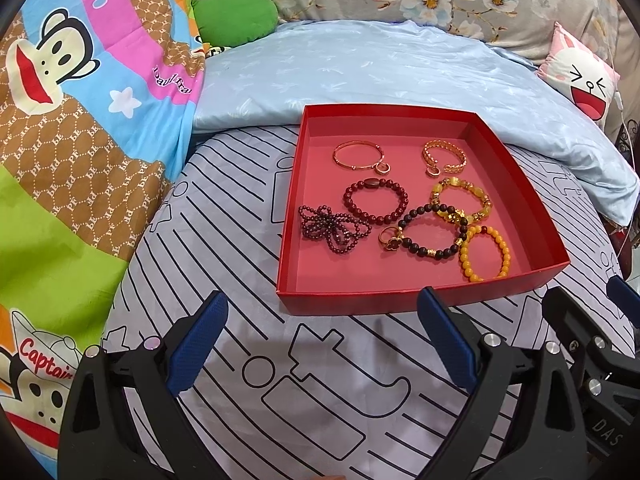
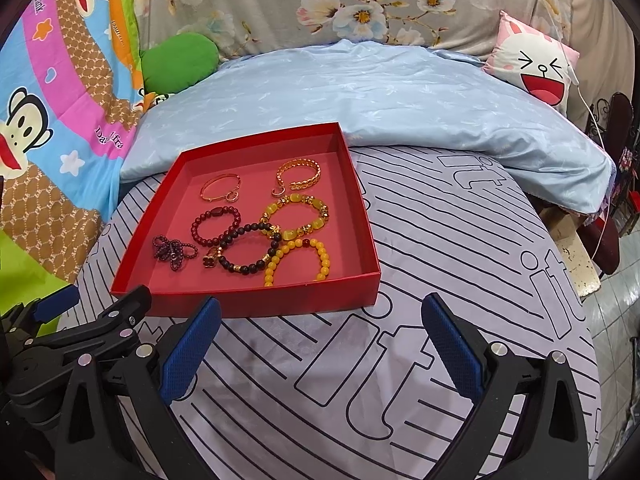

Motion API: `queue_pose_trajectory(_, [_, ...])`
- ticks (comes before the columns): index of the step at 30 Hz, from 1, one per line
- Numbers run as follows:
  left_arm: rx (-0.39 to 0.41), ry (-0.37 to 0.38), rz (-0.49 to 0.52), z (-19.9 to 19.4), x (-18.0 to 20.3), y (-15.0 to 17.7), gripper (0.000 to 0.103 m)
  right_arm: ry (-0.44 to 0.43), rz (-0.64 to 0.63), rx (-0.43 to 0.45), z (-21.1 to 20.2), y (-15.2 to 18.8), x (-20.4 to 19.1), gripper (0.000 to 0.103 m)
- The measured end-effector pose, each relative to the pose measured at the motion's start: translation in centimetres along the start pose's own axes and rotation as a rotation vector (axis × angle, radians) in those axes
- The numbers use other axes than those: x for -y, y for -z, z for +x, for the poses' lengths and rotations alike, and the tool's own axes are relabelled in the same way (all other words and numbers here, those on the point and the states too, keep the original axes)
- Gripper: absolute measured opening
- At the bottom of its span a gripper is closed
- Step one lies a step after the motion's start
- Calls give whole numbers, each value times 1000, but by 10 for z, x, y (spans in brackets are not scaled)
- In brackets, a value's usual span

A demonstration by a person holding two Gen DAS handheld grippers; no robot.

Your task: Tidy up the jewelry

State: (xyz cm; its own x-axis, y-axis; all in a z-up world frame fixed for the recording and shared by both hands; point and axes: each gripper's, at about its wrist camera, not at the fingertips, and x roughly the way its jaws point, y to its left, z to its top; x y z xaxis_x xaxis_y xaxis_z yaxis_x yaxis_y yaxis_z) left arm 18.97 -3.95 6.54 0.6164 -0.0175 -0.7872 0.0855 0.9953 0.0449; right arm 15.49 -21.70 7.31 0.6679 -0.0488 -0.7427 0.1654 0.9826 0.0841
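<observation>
A shallow red tray (image 1: 360, 300) lies on the striped bedsheet with all the jewelry inside. At the back are a thin gold bangle (image 1: 358, 156) and a gold chain cuff (image 1: 444, 156). In front of them lie a dark red bead bracelet (image 1: 376, 200), a yellow charm bracelet (image 1: 460, 200), a black bead bracelet (image 1: 434, 232), a yellow bead bracelet (image 1: 486, 254), a tangled garnet strand (image 1: 332, 230) and a gold ring (image 1: 390, 238). My left gripper (image 1: 322, 300) hovers open just before the tray's front wall. My right gripper (image 2: 321, 302) is open and empty at the tray's (image 2: 260, 304) front right corner.
A folded light blue quilt (image 1: 360, 68) lies behind the tray. A cartoon monkey blanket (image 1: 80, 120) rises on the left, with a green cushion (image 1: 236, 16) and a rabbit pillow (image 2: 536, 64) at the back. The bed edge and a tiled floor (image 2: 612, 320) are on the right.
</observation>
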Motion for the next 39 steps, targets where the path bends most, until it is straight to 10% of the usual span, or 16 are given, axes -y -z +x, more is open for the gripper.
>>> queue_pose_trajectory(39, [2,-8,-5,-1,-1,1,91,5,-4,4,-1,1,-1,97])
